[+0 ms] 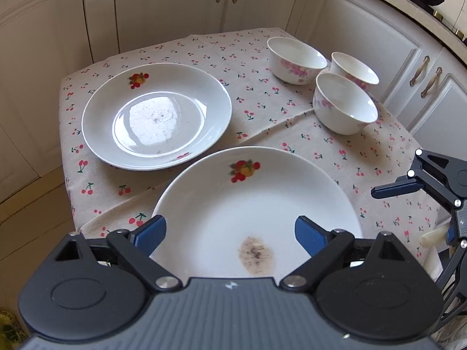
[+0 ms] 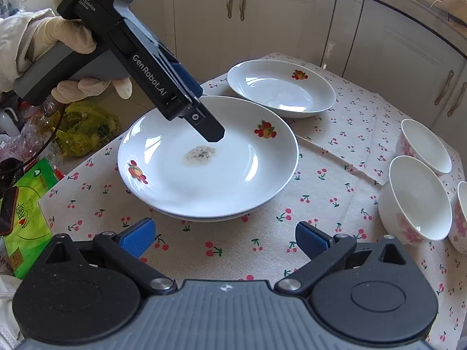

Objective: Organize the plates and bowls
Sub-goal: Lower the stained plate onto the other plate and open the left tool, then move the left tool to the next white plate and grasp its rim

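A white plate with a brown stain (image 1: 256, 204) lies at the near side of the cherry-print tablecloth (image 1: 262, 110). In the right wrist view a second rim shows under this stained plate (image 2: 204, 175). My left gripper (image 1: 230, 234) stands open just above its middle, with no pad touching it. A gloved hand (image 2: 67, 38) holds that left gripper (image 2: 213, 132). A second fruit-print plate (image 1: 156, 116) lies further back. Three white bowls with pink flowers (image 1: 344, 105) cluster at the right. My right gripper (image 2: 224, 239) is open over bare cloth in front of the stained plate; one of its fingers (image 1: 394, 188) shows at the right edge.
Cream cabinet doors (image 1: 175, 5) close in behind and to the right of the small table. Off the table's left edge lie a green packet (image 2: 29, 210) and a yellow plastic bag (image 2: 84, 125). A fold in the tablecloth (image 2: 335, 151) runs between the plates and the bowls.
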